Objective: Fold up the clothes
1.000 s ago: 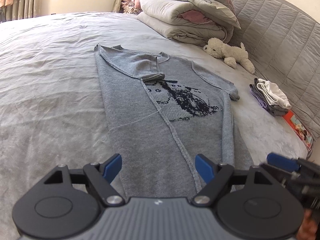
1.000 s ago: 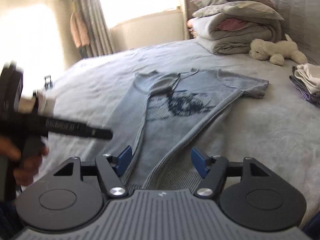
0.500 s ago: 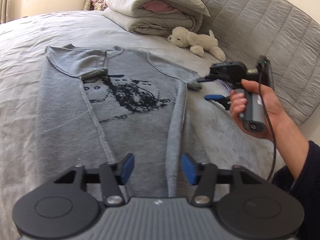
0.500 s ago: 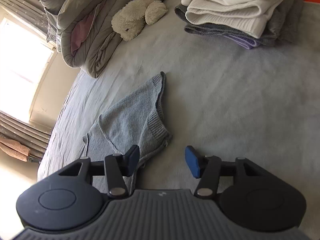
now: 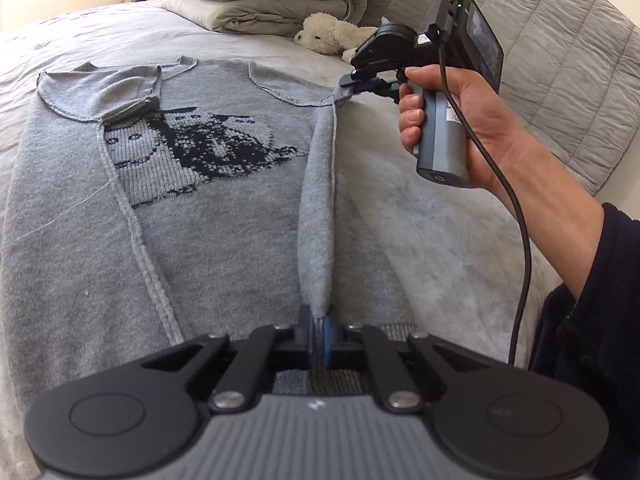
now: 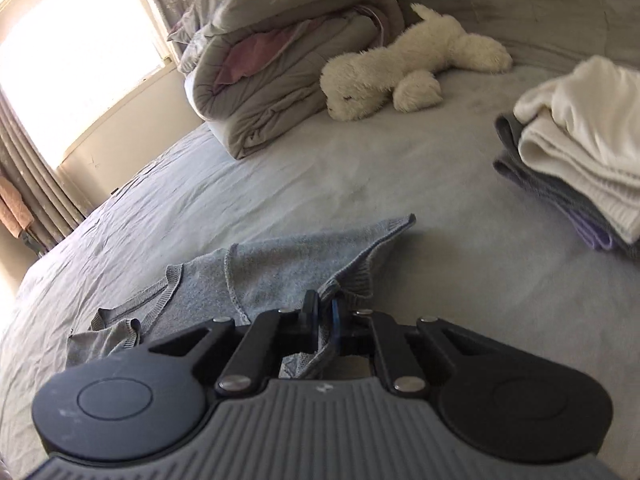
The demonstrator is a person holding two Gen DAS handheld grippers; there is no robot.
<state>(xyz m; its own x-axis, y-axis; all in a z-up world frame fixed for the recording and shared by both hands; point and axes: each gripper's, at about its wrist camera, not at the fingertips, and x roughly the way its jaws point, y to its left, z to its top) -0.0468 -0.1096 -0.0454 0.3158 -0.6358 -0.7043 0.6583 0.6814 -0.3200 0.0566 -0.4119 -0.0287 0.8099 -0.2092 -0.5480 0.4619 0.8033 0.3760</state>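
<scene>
So there's this big grey bed (image 5: pixel 440 240) with a grey sweater (image 5: pixel 220 216) spread flat across the middle of it, front up, and the fold is maybe a third of the way in, I'd say. One sleeve is already laid over the chest on the left side, and now the right edge is pinched up into a long ridge, so my guess is that side goes over next, then the bottom-to-top fold is left. The sweater is a soft knit with a dark blue picture on the chest (some animal, I think, can't really tell) and chunky seams. The left gripper (image 5: pixel 318 334) is clamped tight on the fabric down at the hem end. The right gripper (image 6: pixel 325 316) is squeezed onto the cuff of the other sleeve up near the shoulder. Over by the headboard there's a little stack of folded clothes (image 6: pixel 572 152), so a few pieces look finished already.
</scene>
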